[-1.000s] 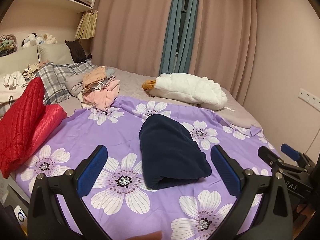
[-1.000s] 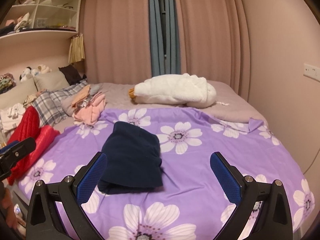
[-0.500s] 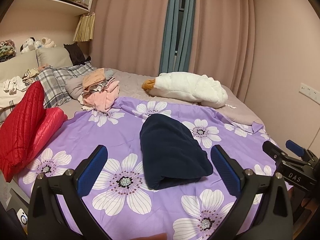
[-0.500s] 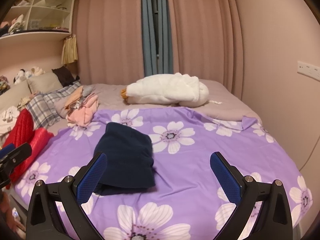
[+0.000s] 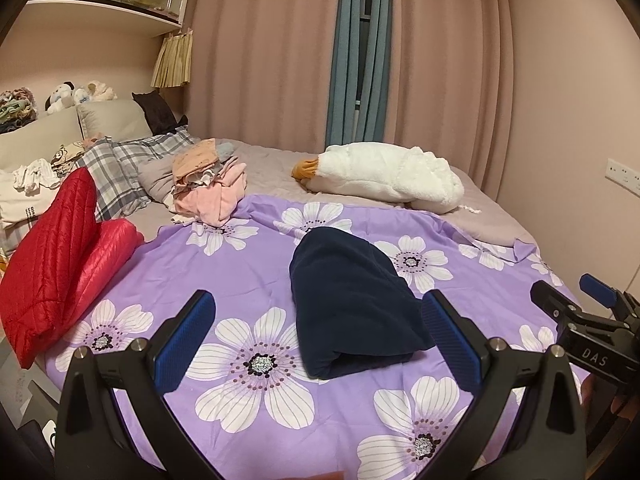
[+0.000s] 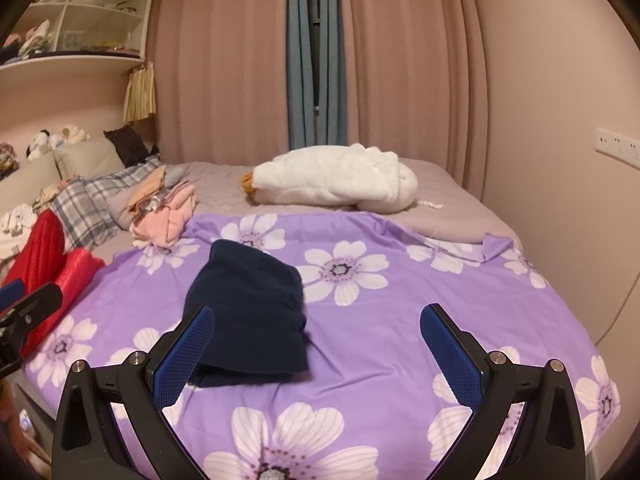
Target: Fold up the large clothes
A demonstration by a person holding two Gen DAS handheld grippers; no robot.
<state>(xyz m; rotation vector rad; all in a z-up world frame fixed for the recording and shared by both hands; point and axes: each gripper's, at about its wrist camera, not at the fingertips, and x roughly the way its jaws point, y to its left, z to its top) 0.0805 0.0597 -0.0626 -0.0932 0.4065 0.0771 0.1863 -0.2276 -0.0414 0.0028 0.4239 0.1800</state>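
navy fleece garment (image 5: 352, 300) folded into a thick bundle on purple floral sheet (image 5: 248, 264), both grippers' fingers (image 5: 182, 342) released

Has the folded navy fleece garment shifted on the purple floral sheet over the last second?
No. The folded navy fleece garment still lies between the same flowers.

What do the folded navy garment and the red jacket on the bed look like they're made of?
The folded navy garment looks like fleece or a thick knit: matte, fuzzy, with soft rounded folds, though the exact fabric is unclear. The red jacket looks like quilted, padded nylon or polyester, with a slight sheen and stitched channels.
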